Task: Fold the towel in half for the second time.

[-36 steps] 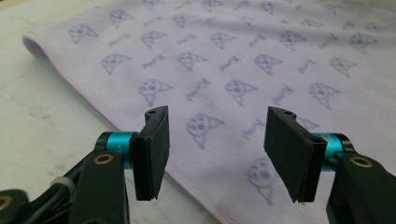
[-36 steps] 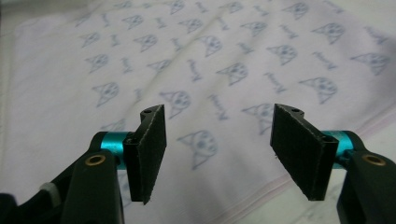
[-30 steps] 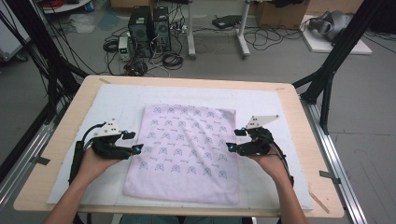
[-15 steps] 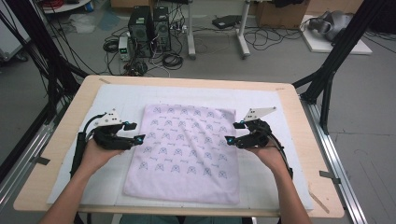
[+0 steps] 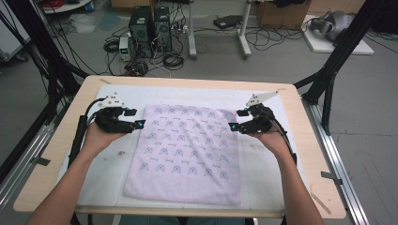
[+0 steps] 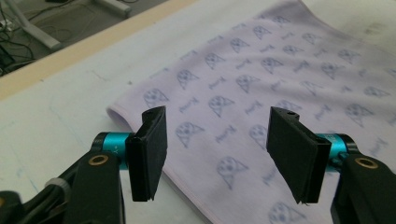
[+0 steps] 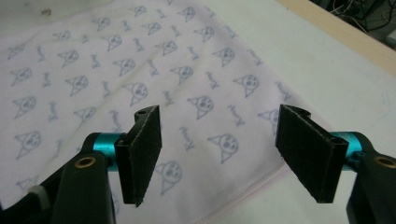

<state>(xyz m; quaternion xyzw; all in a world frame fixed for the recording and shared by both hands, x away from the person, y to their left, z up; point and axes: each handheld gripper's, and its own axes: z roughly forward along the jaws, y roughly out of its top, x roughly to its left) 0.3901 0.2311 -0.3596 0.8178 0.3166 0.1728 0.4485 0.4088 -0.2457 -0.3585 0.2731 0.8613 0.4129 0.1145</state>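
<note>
Flat, the pale lilac printed towel (image 5: 187, 152) lies between both gaping grippers.

Left tool (image 5: 136, 118) and right tool (image 5: 235, 119) black-bodied, teal collars behind square black pads, brass screws, grey three-cornered top plates, trailing black cables, bare forearms

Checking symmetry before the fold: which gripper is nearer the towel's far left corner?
Left. The left gripper hovers open just off the towel beside that corner; the right gripper hovers open at the opposite far corner.
</note>
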